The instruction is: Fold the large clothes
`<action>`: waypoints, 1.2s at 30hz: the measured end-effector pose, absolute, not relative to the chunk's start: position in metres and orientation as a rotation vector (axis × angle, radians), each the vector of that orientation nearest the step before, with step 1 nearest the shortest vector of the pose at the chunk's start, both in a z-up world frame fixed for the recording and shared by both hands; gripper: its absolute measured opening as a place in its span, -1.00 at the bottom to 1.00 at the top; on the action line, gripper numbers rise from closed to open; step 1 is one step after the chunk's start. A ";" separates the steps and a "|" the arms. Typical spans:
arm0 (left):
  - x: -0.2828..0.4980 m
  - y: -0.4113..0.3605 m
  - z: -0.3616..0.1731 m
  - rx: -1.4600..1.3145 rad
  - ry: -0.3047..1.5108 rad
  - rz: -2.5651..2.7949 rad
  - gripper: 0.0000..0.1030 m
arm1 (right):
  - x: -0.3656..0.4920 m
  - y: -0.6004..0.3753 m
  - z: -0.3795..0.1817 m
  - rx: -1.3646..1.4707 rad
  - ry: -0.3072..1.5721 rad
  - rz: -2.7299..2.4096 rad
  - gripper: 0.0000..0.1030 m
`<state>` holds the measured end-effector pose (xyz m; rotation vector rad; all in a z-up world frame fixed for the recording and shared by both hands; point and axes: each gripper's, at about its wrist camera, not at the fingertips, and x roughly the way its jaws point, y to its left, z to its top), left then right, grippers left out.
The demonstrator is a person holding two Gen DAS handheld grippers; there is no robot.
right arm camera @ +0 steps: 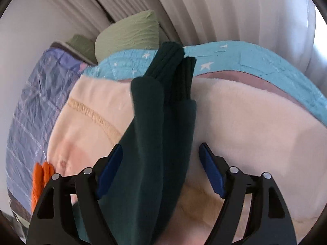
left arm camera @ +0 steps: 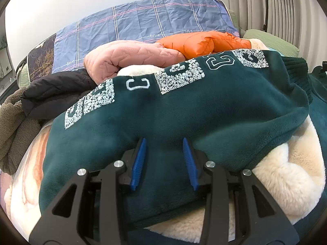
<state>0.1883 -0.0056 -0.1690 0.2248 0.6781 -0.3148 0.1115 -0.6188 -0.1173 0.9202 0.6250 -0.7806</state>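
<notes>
A dark green fleece sweater (left arm camera: 184, 112) with white sequin letters lies across a cream blanket on the bed. My left gripper (left arm camera: 164, 140) is shut on a bunched fold of it, and green fleece fills the gap between the blue pads (left arm camera: 140, 163). In the right wrist view the sweater's two sleeves (right arm camera: 163, 122) lie side by side, their ribbed cuffs (right arm camera: 175, 71) pointing away. My right gripper (right arm camera: 161, 145) stands open around them. Its left pad is close to the cloth and its right pad (right arm camera: 212, 171) is well apart from it.
Behind the sweater are piled a pink quilted jacket (left arm camera: 130, 59), an orange puffer (left arm camera: 204, 42), a black garment (left arm camera: 57, 89) and a brown fleece (left arm camera: 14, 122). A blue plaid sheet (left arm camera: 132, 20), a teal star quilt (right arm camera: 255, 63), a green pillow (right arm camera: 130, 34) and curtains (left arm camera: 265, 4) lie beyond.
</notes>
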 end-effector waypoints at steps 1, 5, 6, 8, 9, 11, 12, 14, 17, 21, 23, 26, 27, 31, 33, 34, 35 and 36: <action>0.189 -0.005 -0.169 0.224 0.678 -0.316 -0.25 | 0.111 -0.621 -0.119 0.917 0.626 -0.798 -0.13; 0.189 -0.005 -0.169 0.223 0.678 -0.317 -0.25 | 0.107 -0.619 -0.114 0.984 0.533 -0.689 -0.73; 0.189 -0.005 -0.169 0.223 0.678 -0.317 -0.25 | 0.108 -0.614 -0.106 0.974 0.508 -0.652 -0.76; 0.189 -0.005 -0.169 0.224 0.678 -0.316 -0.25 | 0.120 -0.592 -0.075 0.912 0.474 -0.543 -0.77; 0.189 -0.005 -0.169 0.223 0.678 -0.316 -0.25 | 0.129 -0.575 -0.057 0.866 0.460 -0.483 -0.77; 0.189 -0.005 -0.169 0.223 0.677 -0.316 -0.25 | 0.146 -0.531 -0.018 0.764 0.433 -0.349 -0.77; 0.189 -0.005 -0.169 0.223 0.677 -0.316 -0.25 | 0.155 -0.499 0.004 0.706 0.414 -0.266 -0.77; 0.188 -0.005 -0.169 0.222 0.676 -0.316 -0.25 | 0.166 -0.433 0.040 0.599 0.380 -0.112 -0.77; 0.190 -0.005 -0.168 0.218 0.675 -0.319 -0.25 | 0.176 -0.317 0.075 0.409 0.340 0.110 -0.76; 0.191 0.001 -0.165 0.164 0.672 -0.348 -0.25 | 0.189 -0.175 0.056 0.181 0.409 0.297 -0.73; 0.189 0.007 -0.162 0.122 0.666 -0.370 -0.25 | 0.206 -0.125 0.018 0.135 0.547 0.376 -0.73; 0.184 0.029 -0.150 -0.019 0.663 -0.458 -0.01 | 0.223 -0.081 -0.050 0.089 0.815 0.441 -0.64; 0.182 0.036 -0.147 -0.069 0.671 -0.490 0.22 | 0.223 -0.073 -0.069 0.052 0.882 0.425 -0.62; 0.162 0.062 -0.130 -0.227 0.669 -0.686 0.50 | 0.195 -0.075 -0.082 0.011 0.807 0.440 -0.39; 0.157 0.061 -0.123 -0.258 0.665 -0.752 0.59 | 0.187 -0.077 -0.080 0.046 0.807 0.450 -0.28; 0.157 0.059 -0.121 -0.274 0.669 -0.767 0.60 | 0.193 -0.079 -0.078 0.056 0.809 0.450 -0.26; 0.159 0.056 -0.119 -0.295 0.675 -0.781 0.62 | 0.191 -0.082 -0.076 0.065 0.810 0.450 -0.24; 0.161 0.053 -0.117 -0.310 0.680 -0.791 0.65 | 0.192 -0.079 -0.077 0.066 0.809 0.453 -0.21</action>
